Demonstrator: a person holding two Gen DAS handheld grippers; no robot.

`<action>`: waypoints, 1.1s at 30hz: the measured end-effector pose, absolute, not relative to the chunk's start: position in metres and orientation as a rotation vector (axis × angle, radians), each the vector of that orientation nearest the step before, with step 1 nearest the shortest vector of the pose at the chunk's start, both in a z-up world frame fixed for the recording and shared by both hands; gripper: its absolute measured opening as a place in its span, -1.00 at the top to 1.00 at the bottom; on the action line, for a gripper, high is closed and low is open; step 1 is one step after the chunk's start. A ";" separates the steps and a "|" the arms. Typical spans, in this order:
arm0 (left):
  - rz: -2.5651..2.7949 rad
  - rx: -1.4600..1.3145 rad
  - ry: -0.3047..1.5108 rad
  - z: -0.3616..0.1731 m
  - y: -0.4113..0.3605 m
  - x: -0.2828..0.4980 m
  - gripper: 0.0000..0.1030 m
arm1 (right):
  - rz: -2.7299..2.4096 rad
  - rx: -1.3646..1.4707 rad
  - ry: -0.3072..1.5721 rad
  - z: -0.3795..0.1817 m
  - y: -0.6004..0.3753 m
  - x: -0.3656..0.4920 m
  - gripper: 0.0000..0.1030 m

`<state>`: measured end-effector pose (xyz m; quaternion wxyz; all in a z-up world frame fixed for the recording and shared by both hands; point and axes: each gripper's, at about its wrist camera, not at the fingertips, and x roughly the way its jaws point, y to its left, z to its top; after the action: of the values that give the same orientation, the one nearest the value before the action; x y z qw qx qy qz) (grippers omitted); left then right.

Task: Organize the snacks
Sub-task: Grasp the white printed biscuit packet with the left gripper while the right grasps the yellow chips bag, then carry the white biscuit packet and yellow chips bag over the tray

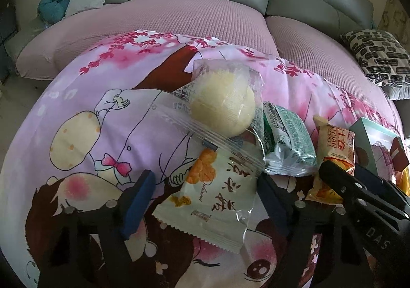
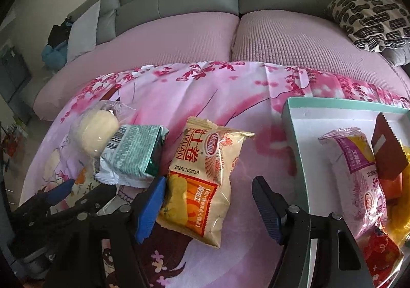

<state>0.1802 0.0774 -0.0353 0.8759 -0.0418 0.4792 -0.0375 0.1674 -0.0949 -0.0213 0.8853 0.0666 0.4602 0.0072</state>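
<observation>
Left gripper (image 1: 205, 185) seen low centre of left wrist view, jaws apart around white popcorn-print packet (image 1: 212, 201); pads not visibly pressing, packet lying flat on cartoon-print cloth (image 1: 89, 113). Right gripper (image 2: 207, 201) low centre of right wrist view, jaws apart astride orange-and-cream snack bag (image 2: 202, 183); left pad just beside bag edge, right pad clear of it. Not yet lifted, by the look of it. Teal-rimmed box (image 2: 292, 119) at right of frame already holding several packets: pink-and-white one (image 2: 353, 175), dark red one (image 2: 387, 157), red one (image 2: 379, 254) at lower right. Left outside, on cloth: clear-wrapped pale bun (image 1: 223, 106) at centre, green-and-white packet (image 1: 287, 142) just beside it, plus the two packets between jaws. Judged roughly half done; four snacks remaining to be boxed.
</observation>
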 end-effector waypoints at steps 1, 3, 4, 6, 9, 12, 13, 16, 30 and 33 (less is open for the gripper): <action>-0.079 -0.085 1.000 -0.035 0.078 0.180 -0.50 | 0.015 0.134 0.959 -0.022 -0.094 0.168 -0.40; -0.083 -0.085 1.001 -0.034 0.078 0.179 -0.45 | 0.012 0.124 0.964 -0.023 -0.092 0.170 -0.40; -0.085 -0.085 1.001 -0.034 0.079 0.179 -0.43 | 0.010 0.120 0.966 -0.023 -0.091 0.170 -0.40; -0.088 -0.086 1.005 -0.033 0.079 0.178 -0.40 | 0.010 0.108 0.970 -0.024 -0.089 0.171 -0.34; -0.088 -0.075 1.017 -0.031 0.077 0.176 -0.37 | -0.003 0.097 0.966 -0.024 -0.089 0.170 -0.13; -0.094 -0.069 1.026 -0.031 0.076 0.173 -0.29 | 0.015 0.127 0.962 -0.021 -0.092 0.167 0.06; -0.095 -0.067 1.031 -0.030 0.076 0.172 -0.26 | 0.016 0.132 0.964 -0.021 -0.093 0.166 0.07; -0.106 -0.075 1.037 -0.027 0.075 0.168 -0.02 | 0.020 0.139 0.963 -0.020 -0.093 0.160 0.11; -0.101 -0.056 1.050 -0.015 0.062 0.137 -0.02 | 0.049 0.160 0.962 -0.003 -0.099 0.120 0.17; -0.119 -0.062 1.008 -0.002 0.059 0.131 -0.02 | 0.053 0.164 0.933 0.009 -0.104 0.110 0.17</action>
<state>0.1306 0.0590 -0.0018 0.8735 -0.0295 0.4825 -0.0570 0.1100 -0.1039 0.0095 0.8895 0.0792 0.4493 0.0256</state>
